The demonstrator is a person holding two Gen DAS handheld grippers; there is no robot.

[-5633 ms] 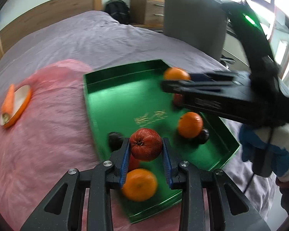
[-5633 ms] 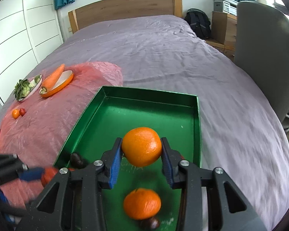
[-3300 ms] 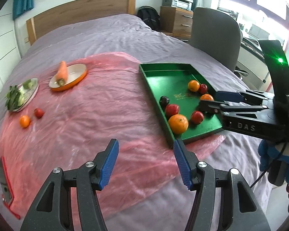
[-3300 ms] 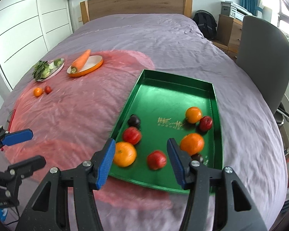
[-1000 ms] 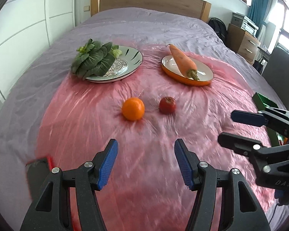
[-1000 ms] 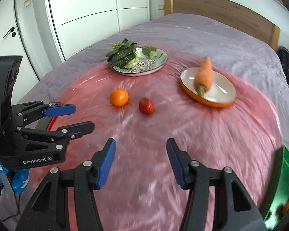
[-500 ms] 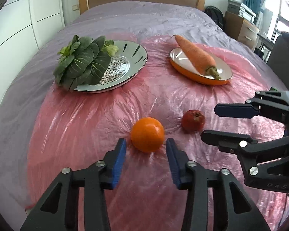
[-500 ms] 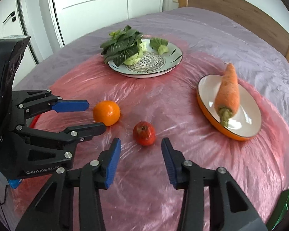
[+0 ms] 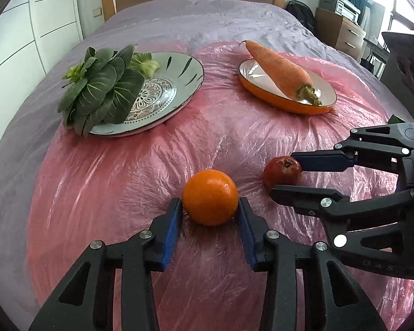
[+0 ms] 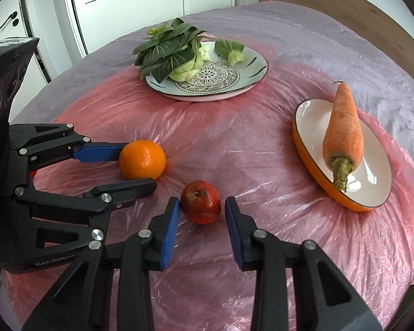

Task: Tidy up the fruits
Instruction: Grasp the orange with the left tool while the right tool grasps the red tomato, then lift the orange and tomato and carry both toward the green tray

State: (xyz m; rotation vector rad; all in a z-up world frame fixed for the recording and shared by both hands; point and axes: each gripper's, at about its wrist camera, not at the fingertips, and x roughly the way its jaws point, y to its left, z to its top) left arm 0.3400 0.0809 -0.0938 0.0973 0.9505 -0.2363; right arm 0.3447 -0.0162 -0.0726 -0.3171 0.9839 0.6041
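Black claw (image 9: 210, 215) frames, blue pads (image 9: 171, 229), silver screws, "GenRobot" lettering

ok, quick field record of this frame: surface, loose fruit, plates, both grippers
surface: pink plastic sheet over a purple bedspread
orange: on the sheet, left gripper shut on it, pads on both sides
red apple: on the sheet, between the pads of the right gripper; jaws have just been closing, small gap at the right pad
patterned plate: holds leafy greens
orange-rimmed plate: holds a carrot
fruit lifted: neither yet
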